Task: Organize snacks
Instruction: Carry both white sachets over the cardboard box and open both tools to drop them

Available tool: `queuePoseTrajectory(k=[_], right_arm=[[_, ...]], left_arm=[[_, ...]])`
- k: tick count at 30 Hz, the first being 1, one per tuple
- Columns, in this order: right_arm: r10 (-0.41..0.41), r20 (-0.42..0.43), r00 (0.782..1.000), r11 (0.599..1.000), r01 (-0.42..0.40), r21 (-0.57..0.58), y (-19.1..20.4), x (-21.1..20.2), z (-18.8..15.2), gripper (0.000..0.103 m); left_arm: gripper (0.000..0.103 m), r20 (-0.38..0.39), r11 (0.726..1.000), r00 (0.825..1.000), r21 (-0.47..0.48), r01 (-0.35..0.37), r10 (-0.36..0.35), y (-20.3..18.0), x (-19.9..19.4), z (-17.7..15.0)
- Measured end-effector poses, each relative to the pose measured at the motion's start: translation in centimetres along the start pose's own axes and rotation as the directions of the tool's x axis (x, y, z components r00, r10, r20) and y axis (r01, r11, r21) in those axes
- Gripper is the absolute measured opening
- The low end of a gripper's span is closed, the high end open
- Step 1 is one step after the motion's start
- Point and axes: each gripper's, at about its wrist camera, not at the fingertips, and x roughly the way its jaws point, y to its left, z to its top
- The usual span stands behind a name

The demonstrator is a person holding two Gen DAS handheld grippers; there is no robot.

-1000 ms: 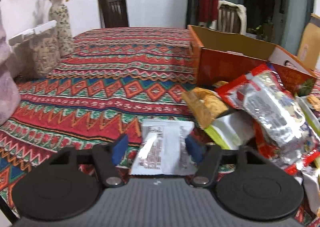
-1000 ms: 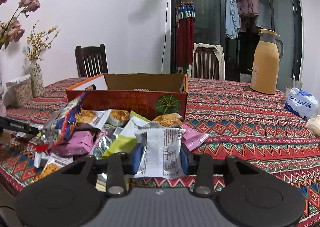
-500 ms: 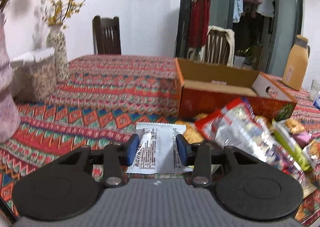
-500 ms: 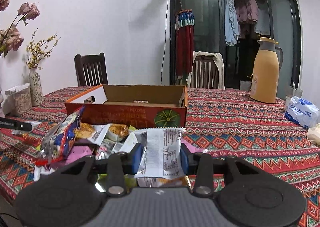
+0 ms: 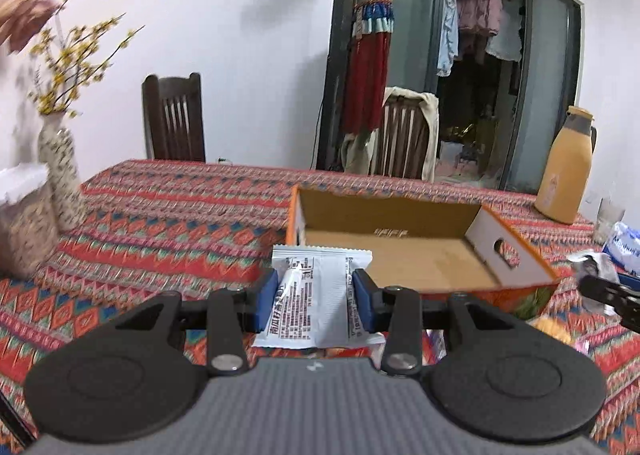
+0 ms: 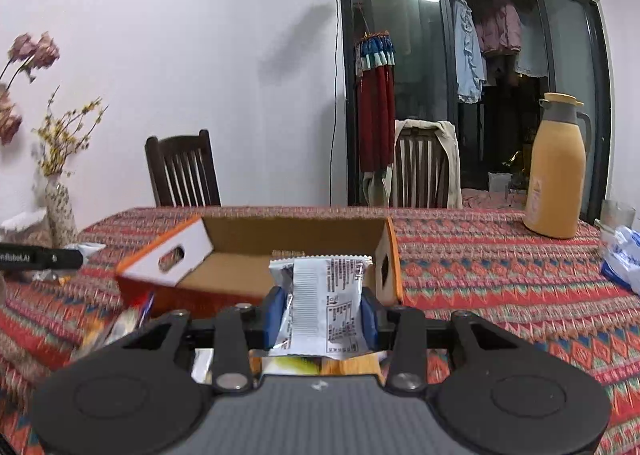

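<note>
both grippers, left (image 5: 315, 297) and right (image 6: 320, 313), pinched white packets (image 5: 316, 295) (image 6: 322, 309) mid-frame before the box (image 5: 404, 251); slick wrappers risked slipping short.

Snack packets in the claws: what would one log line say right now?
left claw: shut on white packet | right claw: shut on silver packet | cardboard box: open, ahead of both
</note>
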Motion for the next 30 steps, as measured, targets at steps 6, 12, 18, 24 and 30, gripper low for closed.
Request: queuePoseTrajectory(k=[6,12,18,24,30], right_arm=[[-0.013,-0.003,1.000,1.000,0.013,0.016,0.4,4.8,4.5,0.039],[-0.007,-0.037,0.999,0.999,0.009,0.033,1.3,10.3,6.8,0.039],[-0.002,-0.071,0.997,0.998,0.007,0.065,0.8,14.2,5.1,0.039],[0.023,-0.165,0.986,0.998,-0.012,0.068,0.5,16.0,3.7,0.041],[-0.007,-0.145,0.989,0.996,0.020,0.088,0.2,15.2,3.5,0.098]], left_arm=[[0.042,0.004,1.000,1.000,-0.009,0.014,-0.014,-1.6,3.1,3.2],[0.042,-0.031,1.000,0.999,-0.025,0.014,-0.015,-3.0,8.2,5.5],[0.042,-0.029,0.999,0.999,-0.031,0.021,-0.022,-3.0,11.9,4.6],[0.043,-0.106,1.000,0.994,-0.024,0.008,-0.011,-2.7,14.4,3.9],[0.103,-0.043,0.998,0.999,-0.061,-0.021,0.019,-1.8,12.8,3.7]])
